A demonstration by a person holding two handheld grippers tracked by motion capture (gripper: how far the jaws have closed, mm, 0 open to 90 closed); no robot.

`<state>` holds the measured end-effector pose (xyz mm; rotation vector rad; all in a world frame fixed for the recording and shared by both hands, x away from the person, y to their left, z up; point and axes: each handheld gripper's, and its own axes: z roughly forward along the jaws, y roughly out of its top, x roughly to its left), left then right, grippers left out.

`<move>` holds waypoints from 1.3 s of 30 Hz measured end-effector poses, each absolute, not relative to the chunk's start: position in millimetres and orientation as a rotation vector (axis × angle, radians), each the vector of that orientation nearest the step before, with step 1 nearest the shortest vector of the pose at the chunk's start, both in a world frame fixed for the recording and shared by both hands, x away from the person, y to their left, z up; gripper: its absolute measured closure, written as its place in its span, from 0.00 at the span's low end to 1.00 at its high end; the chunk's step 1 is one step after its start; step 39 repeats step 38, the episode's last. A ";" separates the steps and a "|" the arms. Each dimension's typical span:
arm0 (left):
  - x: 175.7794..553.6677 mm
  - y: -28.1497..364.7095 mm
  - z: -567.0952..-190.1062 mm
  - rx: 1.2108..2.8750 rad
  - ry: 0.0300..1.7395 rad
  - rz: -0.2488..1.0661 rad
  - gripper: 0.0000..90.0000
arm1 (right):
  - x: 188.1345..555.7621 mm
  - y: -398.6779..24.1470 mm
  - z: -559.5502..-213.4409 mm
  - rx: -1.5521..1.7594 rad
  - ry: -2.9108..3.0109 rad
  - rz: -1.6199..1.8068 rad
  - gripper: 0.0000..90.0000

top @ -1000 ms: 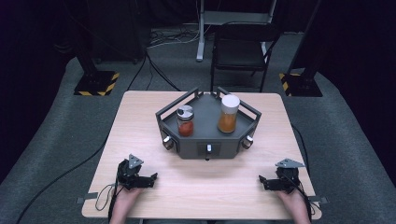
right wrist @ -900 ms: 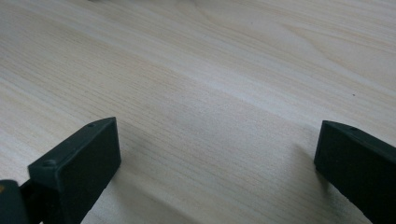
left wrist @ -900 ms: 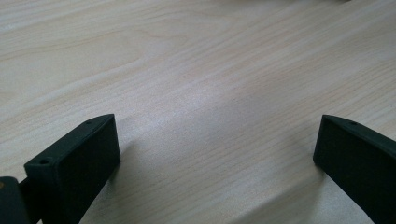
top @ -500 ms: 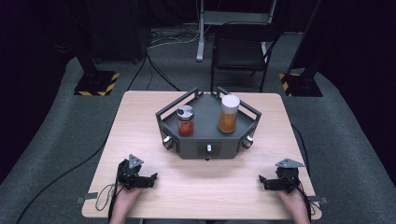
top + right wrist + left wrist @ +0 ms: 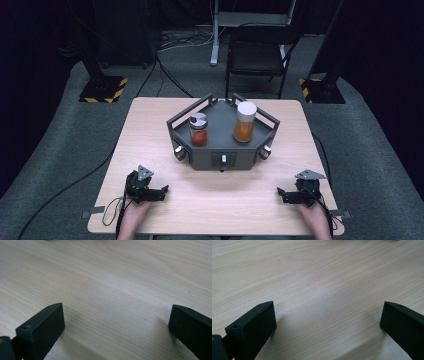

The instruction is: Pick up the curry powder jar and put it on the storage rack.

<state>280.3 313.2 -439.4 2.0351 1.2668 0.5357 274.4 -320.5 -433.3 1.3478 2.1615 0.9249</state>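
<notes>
Both hands sit low at the near edge of the pale wooden worktop [image 5: 150, 130], one at each corner; the left tongs [image 5: 159, 192] rest on the wood at the near left, tips pointing inward toward the middle, and the left gripper view shows their two black jaws spread wide with bare wood grain between them; the right tongs [image 5: 283, 194] lie at the near right, tips also pointing inward, and the right gripper view gives the same picture, jaws wide apart, nothing between them but bare wood; a grey three-cornered plate rides on top of each; in the middle of the worktop, well apart from both tongs, stands a dark grey tray [image 5: 220, 159] with angled walls and round knobs at its front corners; inside it, on the left, a small jar [image 5: 198, 131] with red contents and a silvery cap stands upright; on the right, a taller jar [image 5: 244, 123] with orange contents and a white lid, also upright; the two jars stand apart from each other; beyond the worktop, a black chair [image 5: 260, 55] waits on the grey carpet.
</notes>
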 end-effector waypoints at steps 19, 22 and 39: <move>280.3 313.2 -439.3 2.035 1.267 0.536 0.00 | 273.4 -322.1 -434.1 1.326 2.169 0.938 0.02; 280.3 313.2 -439.3 2.035 1.267 0.536 0.00 | 273.5 -322.2 -434.1 1.325 2.169 0.938 0.02; 280.2 313.2 -439.4 2.035 1.267 0.536 0.00 | 273.9 -322.3 -434.0 1.324 2.172 0.938 0.02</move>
